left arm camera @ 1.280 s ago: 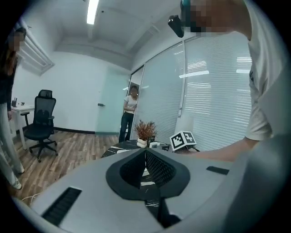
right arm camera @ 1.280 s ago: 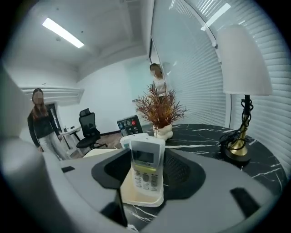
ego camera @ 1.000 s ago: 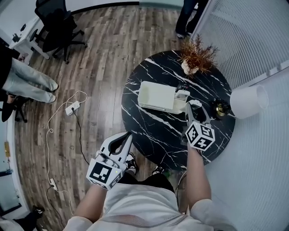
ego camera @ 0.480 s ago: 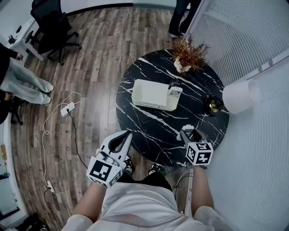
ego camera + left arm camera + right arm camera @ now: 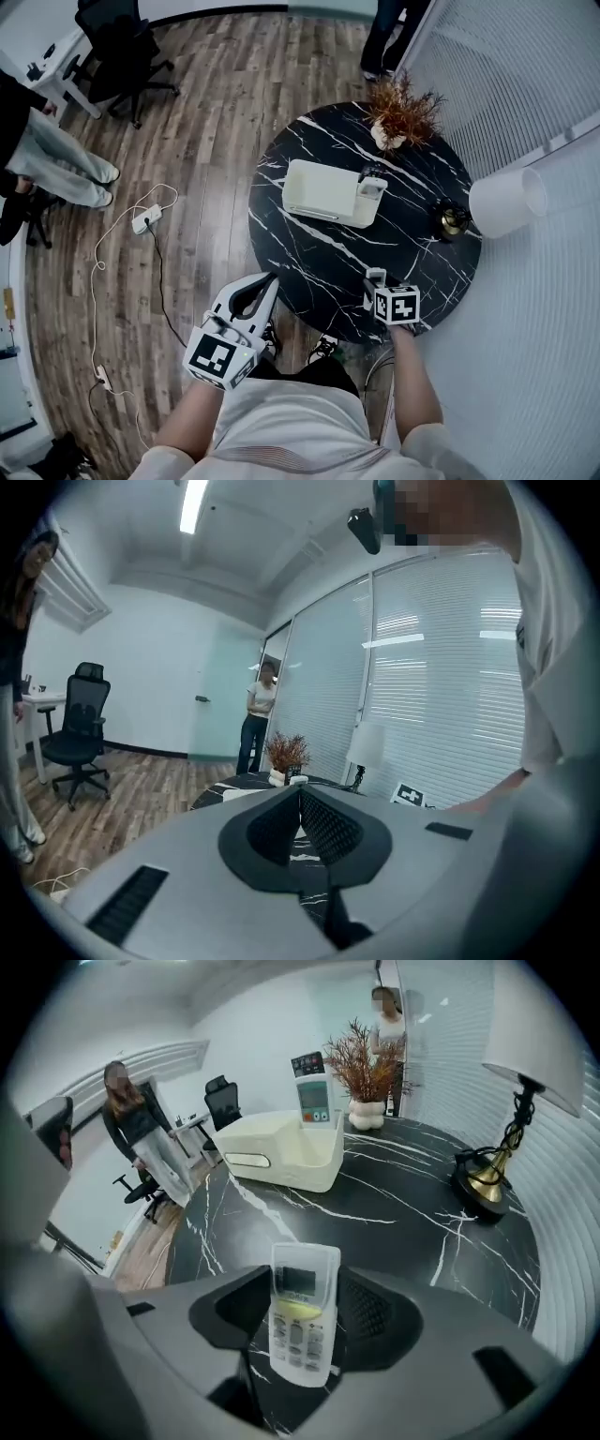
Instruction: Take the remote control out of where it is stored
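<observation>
Starting at the far left, an office chair (image 5: 122,47) stands on the wooden floor (image 5: 216,112), and a power strip (image 5: 142,221) with its white cable lies nearer.

The left gripper (image 5: 269,280) hangs over the floor just off the near left edge of the table (image 5: 309,262). Its jaws are closed tip to tip with nothing between them.

On the round black marble table, the cream storage box (image 5: 323,190) sits left of centre. A second remote (image 5: 312,1091) stands upright in the small compartment at the box's right end. A dried plant (image 5: 401,112) in a white pot is at the far edge.

Further right, at the near edge, the right gripper (image 5: 377,289) has its jaws spread wide and clamped on the white remote (image 5: 302,1326). The remote is out of the box and well apart from it. It stands upright between the pads with its screen and buttons facing the gripper's camera. Whether it touches the tabletop cannot be told.

At the right edge stands a lamp (image 5: 506,202) with a white shade and a brass base.
</observation>
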`<state>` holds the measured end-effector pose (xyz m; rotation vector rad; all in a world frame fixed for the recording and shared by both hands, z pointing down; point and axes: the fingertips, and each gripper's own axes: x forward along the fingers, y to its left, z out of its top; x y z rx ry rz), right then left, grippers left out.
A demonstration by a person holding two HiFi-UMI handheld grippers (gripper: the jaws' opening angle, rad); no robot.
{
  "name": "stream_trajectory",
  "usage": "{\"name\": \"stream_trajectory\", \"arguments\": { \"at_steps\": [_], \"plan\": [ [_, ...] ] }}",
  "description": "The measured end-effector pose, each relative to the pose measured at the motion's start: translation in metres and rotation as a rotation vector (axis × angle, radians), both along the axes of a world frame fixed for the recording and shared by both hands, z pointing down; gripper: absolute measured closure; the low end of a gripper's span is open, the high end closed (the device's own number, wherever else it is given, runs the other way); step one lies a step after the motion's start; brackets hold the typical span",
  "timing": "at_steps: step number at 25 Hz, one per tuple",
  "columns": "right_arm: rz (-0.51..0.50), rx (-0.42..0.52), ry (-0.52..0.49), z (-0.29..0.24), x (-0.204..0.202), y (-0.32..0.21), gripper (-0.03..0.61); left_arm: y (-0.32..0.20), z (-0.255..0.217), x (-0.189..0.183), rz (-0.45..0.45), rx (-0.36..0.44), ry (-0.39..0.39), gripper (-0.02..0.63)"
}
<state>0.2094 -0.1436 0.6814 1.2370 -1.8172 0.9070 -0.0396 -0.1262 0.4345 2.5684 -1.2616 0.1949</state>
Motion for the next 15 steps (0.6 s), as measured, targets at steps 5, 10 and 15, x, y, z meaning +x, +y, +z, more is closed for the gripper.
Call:
{"name": "stream_trajectory", "arguments": {
  "at_steps": [5, 10, 15],
  "plan": [
    [-0.052, -0.030, 0.056, 0.022, -0.009, -0.010, 0.348, 0.006, 0.000, -0.008, -0.030, -0.002, -0.001, 0.604],
    [-0.079, -0.049, 0.069, 0.033, -0.012, -0.008, 0.347, 0.009, -0.002, -0.014, -0.047, 0.002, -0.001, 0.604],
    [-0.080, -0.020, 0.073, 0.034, -0.012, -0.008, 0.346, 0.011, -0.005, -0.014, -0.047, 0.008, -0.002, 0.604]
  ]
}}
